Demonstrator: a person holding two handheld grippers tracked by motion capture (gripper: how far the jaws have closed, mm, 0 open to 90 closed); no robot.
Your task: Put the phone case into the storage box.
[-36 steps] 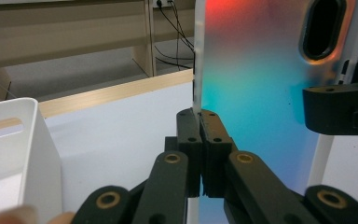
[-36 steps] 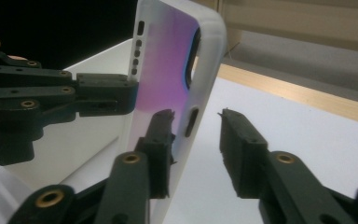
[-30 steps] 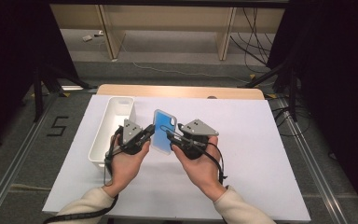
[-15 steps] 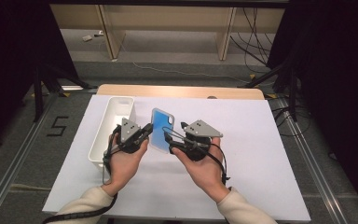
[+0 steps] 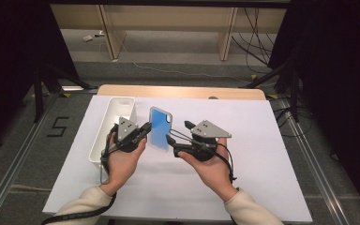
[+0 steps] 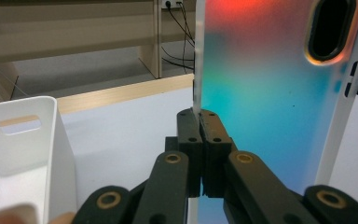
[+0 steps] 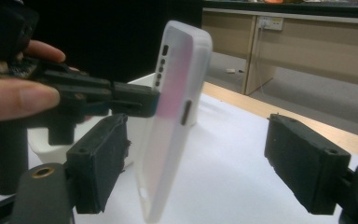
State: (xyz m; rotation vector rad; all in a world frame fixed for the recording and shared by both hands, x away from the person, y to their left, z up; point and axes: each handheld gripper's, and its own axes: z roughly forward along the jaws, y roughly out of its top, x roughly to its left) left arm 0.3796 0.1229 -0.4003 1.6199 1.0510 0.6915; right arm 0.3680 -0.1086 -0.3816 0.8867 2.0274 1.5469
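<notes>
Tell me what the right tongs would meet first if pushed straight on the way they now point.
Most likely the phone case: it stands between the open right tongs, close by the left-hand pad, held by the left tongs. Depth is hard to judge.

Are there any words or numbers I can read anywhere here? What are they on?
"5" - a black mark on the grey floor, left of the table.
The phone case and the white bin carry no writing that I can see.
</notes>
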